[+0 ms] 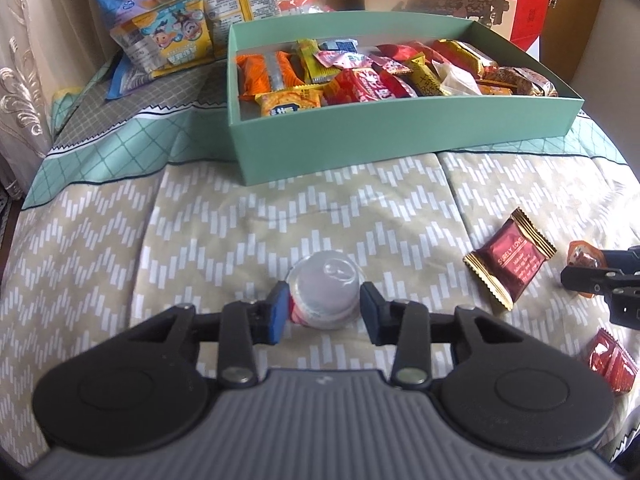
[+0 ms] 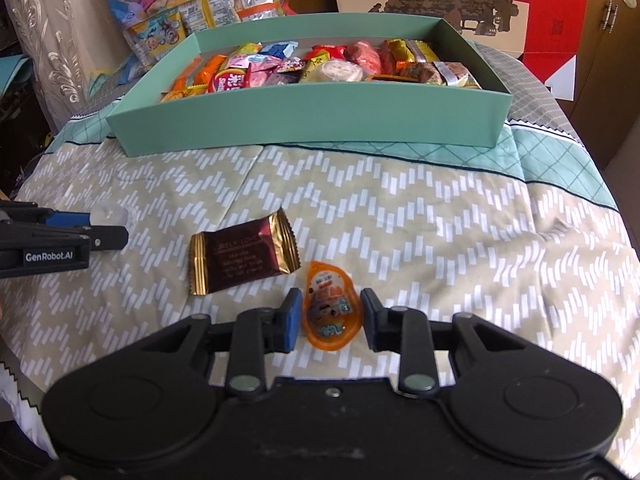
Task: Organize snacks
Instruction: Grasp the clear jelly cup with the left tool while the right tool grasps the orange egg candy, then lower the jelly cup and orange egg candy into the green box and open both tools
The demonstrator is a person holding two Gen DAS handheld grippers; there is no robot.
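Open patterned bedspread (image 2: 440, 216) is lying between the grippers and the near wall of the green box (image 2: 312, 120), leaving a clear lane toward it. The maroon packet (image 2: 244, 256) is sitting between the left gripper (image 1: 324, 308), which is straddling a clear jelly cup (image 1: 326, 294), and the right gripper (image 2: 332, 316), which is straddling an orange jelly cup (image 2: 332, 308), and is narrowing the passage between them. Snack bags (image 1: 172, 40) and a red carton (image 2: 480, 12) are blocking the way behind the box, and a red packet (image 1: 612, 364) is lying at the bedspread's right edge.

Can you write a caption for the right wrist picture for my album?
Right tool closed around an orange jelly cup beside a maroon snack packet.
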